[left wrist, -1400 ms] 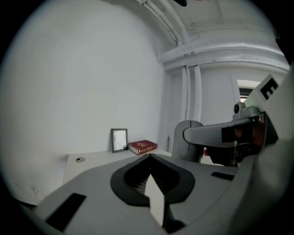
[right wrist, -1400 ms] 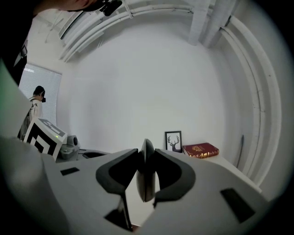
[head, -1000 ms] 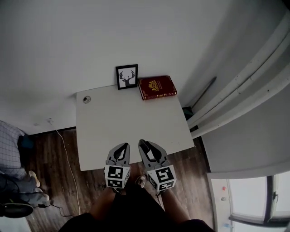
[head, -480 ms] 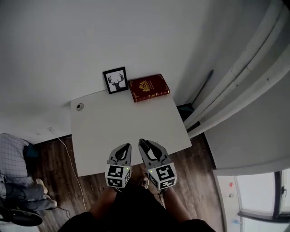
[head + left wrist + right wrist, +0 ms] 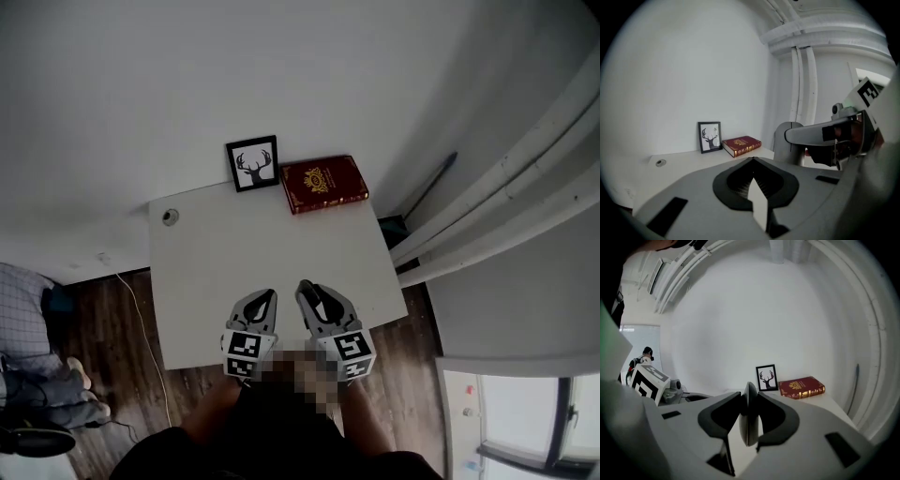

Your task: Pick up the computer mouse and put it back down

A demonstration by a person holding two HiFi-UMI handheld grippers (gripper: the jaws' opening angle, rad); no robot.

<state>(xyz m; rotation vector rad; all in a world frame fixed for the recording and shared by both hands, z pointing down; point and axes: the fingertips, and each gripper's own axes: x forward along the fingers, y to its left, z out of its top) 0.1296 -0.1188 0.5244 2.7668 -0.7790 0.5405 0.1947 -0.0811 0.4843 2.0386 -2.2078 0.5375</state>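
One computer mouse (image 5: 749, 418) stands clamped in the right claw (image 5: 312, 292); left claw (image 5: 752, 160) closed.

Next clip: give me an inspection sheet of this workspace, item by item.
Surface: white table.
Job's things: computer mouse, clamped on edge in the right tongs.
Clutter: framed deer picture and red book at the far edge; grommet hole in the far left corner.
Grippers: right tongs shut on the computer mouse; left tongs shut, nothing between them.
Cables: white cable on the floor left of the table.
Surroundings: wooden floor, white wall, white pipes.
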